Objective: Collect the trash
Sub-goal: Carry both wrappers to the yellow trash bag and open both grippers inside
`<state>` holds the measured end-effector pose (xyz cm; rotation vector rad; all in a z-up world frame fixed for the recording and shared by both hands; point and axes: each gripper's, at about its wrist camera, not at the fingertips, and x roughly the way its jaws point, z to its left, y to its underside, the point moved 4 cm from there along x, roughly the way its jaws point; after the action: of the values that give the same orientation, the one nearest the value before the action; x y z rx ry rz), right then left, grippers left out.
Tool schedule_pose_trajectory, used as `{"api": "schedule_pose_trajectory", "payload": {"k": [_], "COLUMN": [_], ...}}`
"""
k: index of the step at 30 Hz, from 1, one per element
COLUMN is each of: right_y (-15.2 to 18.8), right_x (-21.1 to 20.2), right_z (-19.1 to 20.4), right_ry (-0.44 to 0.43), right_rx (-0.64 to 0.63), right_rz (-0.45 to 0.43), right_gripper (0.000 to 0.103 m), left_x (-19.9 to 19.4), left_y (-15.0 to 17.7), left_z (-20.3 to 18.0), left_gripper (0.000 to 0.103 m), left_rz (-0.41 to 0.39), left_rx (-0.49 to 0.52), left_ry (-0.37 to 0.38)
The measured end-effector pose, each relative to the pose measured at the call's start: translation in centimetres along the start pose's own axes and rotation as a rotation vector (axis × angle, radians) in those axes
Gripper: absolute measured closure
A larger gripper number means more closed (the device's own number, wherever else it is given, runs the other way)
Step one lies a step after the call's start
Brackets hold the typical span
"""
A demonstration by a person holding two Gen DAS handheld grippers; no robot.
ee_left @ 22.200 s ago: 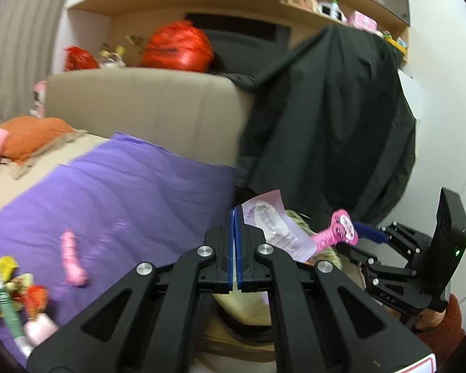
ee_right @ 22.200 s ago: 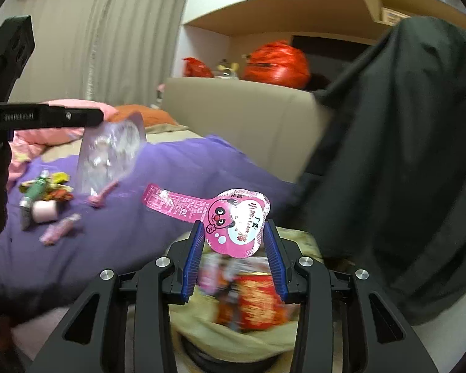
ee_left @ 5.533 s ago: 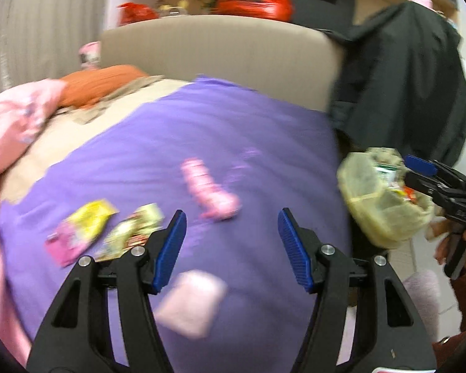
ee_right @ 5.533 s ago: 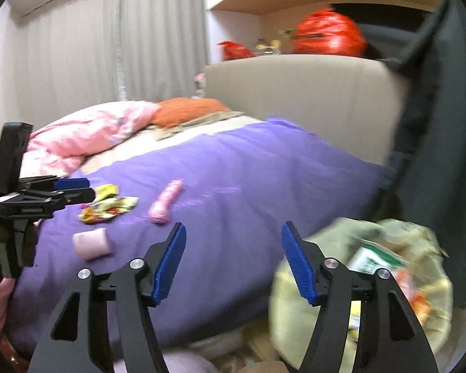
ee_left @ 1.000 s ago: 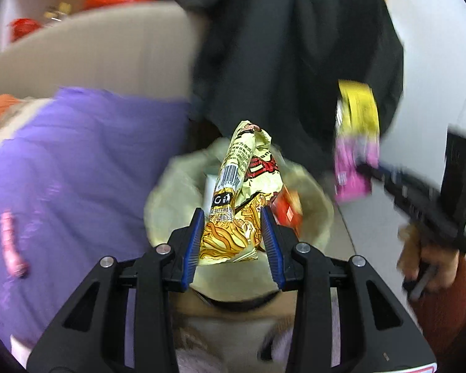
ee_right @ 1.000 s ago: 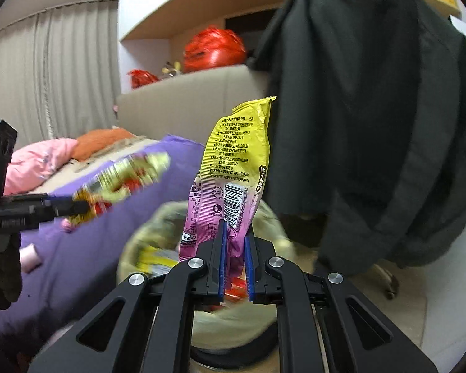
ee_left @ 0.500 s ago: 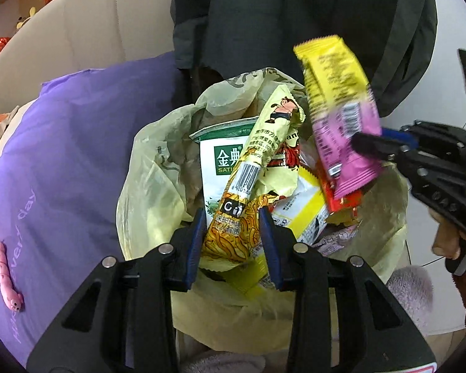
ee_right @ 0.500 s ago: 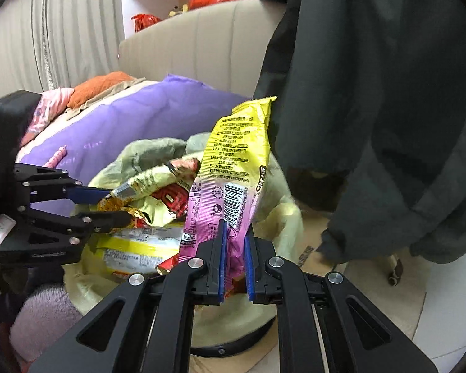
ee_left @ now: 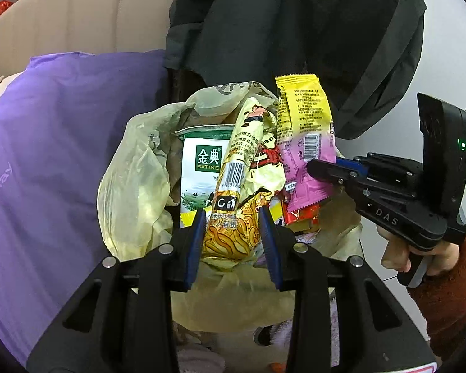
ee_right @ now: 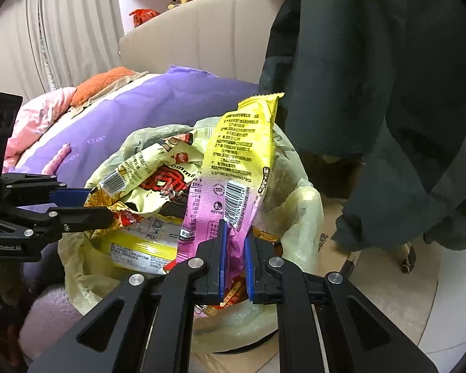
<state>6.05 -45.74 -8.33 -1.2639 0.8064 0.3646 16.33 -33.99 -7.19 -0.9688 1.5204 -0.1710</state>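
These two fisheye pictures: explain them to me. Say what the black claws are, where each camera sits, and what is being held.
A person holds a hand-operated gripper in each hand; a camera on each looks along its jaws. The left view shows the left gripper clamping a yellow noodle wrapper. The right view shows the right gripper pinching a yellow-and-pink snack wrapper. Both hang over a trash bin lined with a yellowish bag, already full of packaging, including a Satine milk carton. Beside it is a bed with a purple cover; a dark jacket hangs behind.
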Motion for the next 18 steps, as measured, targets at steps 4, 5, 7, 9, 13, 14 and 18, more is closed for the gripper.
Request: {"api": "schedule_pose_trajectory", "payload": {"k": [4,5,7,9,13,14,18], "right_y": [0.1,0.1,0.1,-0.1,-0.2,-0.1,0.2], "right_x": [0.0,0.0,-0.1,-0.2,-0.4,-0.5,-0.8], "right_z": [0.9,0.9,0.9,1.0,1.4,1.6,1.4], "right_ry": [-0.007,-0.007,-0.006,-0.004,-0.012,-0.018,-0.025], "right_rx": [-0.021,-0.023,-0.022,-0.016,-0.013,-0.015,-0.011], "right_rz": [0.021,0.022,0.020,0.015,0.011,0.011,0.007], "right_gripper": [0.092,0.092,0.092,0.092,0.092,0.092,0.091], "left_x": [-0.5,-0.7,-0.9,-1.0,-1.0,-1.1,-1.3], "left_y": [0.1,0.2,0.3,0.4,0.2,0.2,0.2], "left_z": [-0.2,-0.2,-0.1,-0.1,-0.1,-0.1,-0.2], "left_gripper": [0.070,0.070,0.070,0.070,0.070,0.070,0.068], "left_rz": [-0.004,-0.006,-0.008,-0.009,-0.014,-0.017,-0.029], "left_rx": [-0.010,-0.011,-0.013,-0.017,-0.018,-0.019,-0.033], "left_ry": [0.018,0.022,0.027,0.021,0.007,0.007,0.029]}}
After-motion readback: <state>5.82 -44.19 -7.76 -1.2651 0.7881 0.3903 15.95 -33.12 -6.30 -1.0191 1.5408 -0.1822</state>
